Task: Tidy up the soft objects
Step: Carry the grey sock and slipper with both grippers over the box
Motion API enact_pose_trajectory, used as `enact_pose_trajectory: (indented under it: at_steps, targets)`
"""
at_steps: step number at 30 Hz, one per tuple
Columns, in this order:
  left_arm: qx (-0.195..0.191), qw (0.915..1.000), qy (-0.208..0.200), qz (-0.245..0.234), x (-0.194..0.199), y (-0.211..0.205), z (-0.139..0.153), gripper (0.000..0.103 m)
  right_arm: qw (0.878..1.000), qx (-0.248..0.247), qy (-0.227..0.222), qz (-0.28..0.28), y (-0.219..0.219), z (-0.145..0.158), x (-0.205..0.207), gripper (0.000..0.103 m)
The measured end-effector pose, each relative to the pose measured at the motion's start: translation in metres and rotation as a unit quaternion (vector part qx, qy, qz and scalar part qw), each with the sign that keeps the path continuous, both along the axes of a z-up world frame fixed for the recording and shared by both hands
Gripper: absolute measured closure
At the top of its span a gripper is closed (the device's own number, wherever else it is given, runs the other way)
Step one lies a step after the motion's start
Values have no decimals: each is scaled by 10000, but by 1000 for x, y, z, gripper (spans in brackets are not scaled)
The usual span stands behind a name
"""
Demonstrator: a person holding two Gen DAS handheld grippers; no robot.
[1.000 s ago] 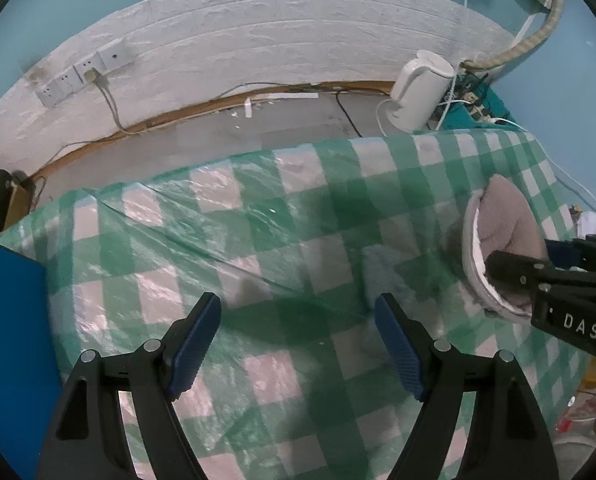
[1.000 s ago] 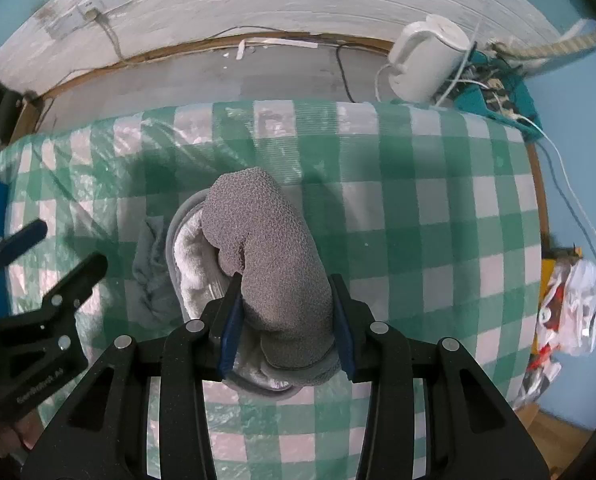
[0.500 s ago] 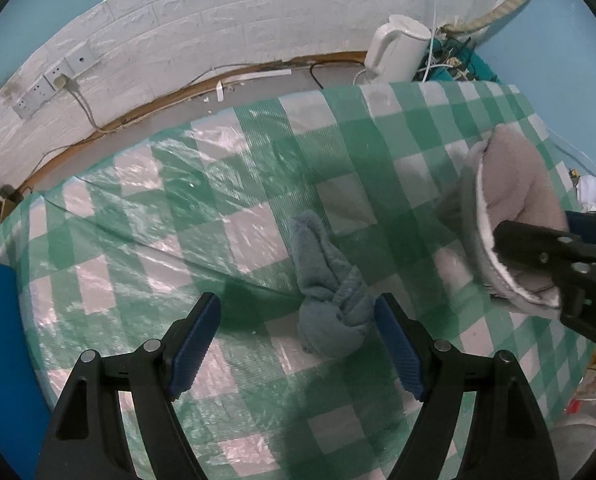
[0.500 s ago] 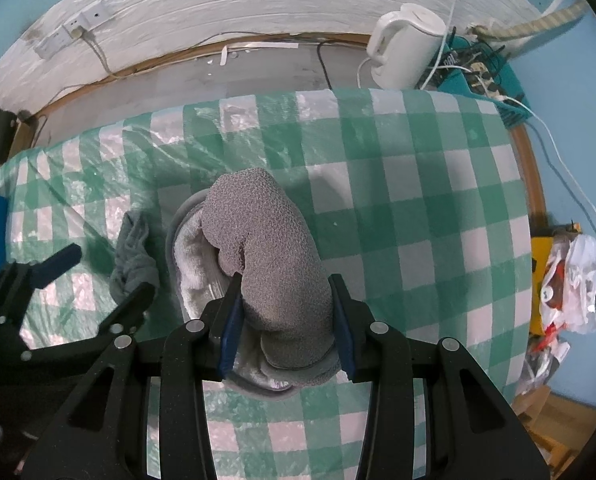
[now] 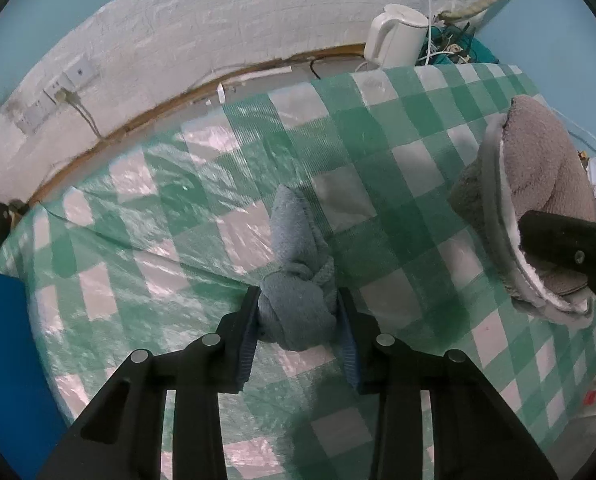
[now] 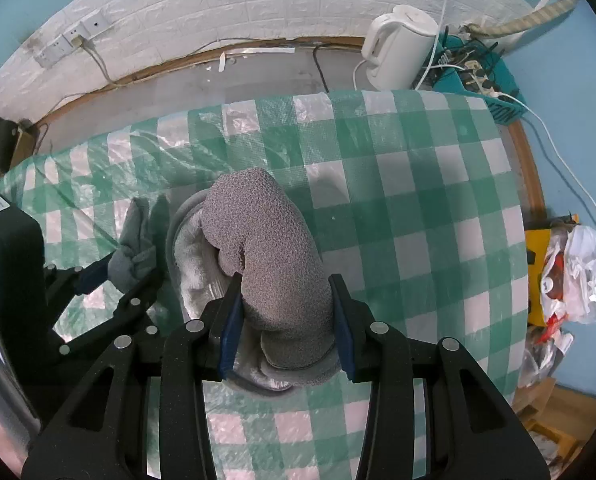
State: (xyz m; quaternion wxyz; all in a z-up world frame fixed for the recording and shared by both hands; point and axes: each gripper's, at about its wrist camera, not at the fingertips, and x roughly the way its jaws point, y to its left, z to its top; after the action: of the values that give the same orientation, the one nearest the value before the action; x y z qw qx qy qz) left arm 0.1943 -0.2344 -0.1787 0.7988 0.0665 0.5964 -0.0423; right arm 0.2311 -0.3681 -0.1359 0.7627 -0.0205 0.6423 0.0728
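Now the grey slipper (image 6: 266,248) shows only its fleecy lining inside.

Both wrist fisheyes look steeply down, close over the checked tablecloth (image 5: 397,152), each along its own fingers, facing the brick wall at twelve o'clock. They share the kettle (image 6: 397,48) near one o'clock and the blue knotted cloth (image 5: 298,280).

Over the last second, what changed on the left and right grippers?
The left gripper came over the knotted blue-grey cloth on the green checked tablecloth, and its jaws have just been closing; the pads now press on the knot. Unchanged: the right gripper stays clamped on the grey slipper, and the white kettle stands beyond the table.
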Motion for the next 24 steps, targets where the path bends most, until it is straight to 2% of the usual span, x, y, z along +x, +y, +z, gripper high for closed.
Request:
enact_pose_trajectory:
  at_steps: [9,19,24]
  targets:
    - [-48,9995,-326,-12,-10,17,35,67,9999,69,-71,60,6,6,-9,64]
    - [-21,9988,-464,155,-29,58,70,67,9990,163,-341,245,26,32,-24,64]
    - [200,9977,-622,163,-41,85,92,67,9977,193,-523,380,46,49,-29,64]
